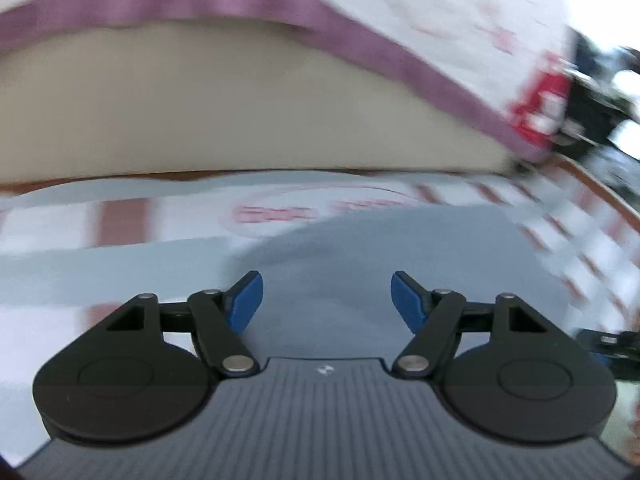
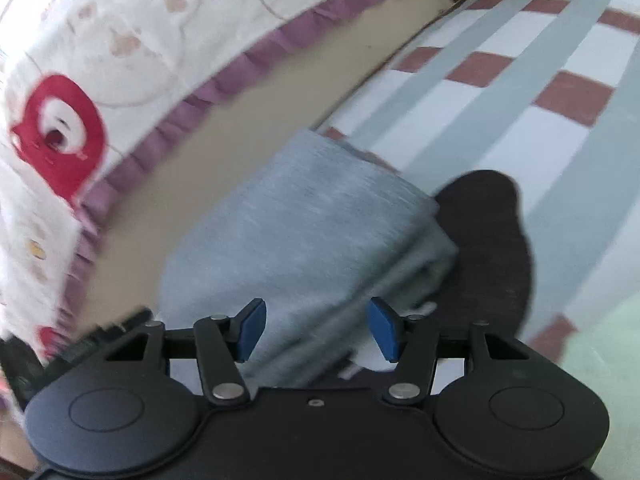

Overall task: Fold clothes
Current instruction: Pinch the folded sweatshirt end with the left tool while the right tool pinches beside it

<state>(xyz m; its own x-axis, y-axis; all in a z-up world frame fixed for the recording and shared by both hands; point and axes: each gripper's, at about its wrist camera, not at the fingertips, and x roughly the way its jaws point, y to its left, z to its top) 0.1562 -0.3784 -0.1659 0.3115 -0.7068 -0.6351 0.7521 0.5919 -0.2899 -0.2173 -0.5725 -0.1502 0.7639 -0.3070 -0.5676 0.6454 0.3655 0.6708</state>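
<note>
both tongs [image 1: 327, 300] [image 2: 316, 328] open, folded grey garment [image 2: 304, 232]

Both wrist cams ride right behind their fingers, tilted down, close over the patterned mat [image 1: 132, 216] (left's blurry), sharing the frilled bedspread [image 2: 132, 40].

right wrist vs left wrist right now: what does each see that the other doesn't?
Only the right wrist view: the folded edge and layered end of the grey garment, a dark fabric patch beside it, and the right tongs open with nothing pinched.

Only the left wrist view: a red oval print on the mat, dark clutter at far right, and the left tongs open.

Both: the white bedding with purple trim, the beige bed side and the striped mat.
</note>
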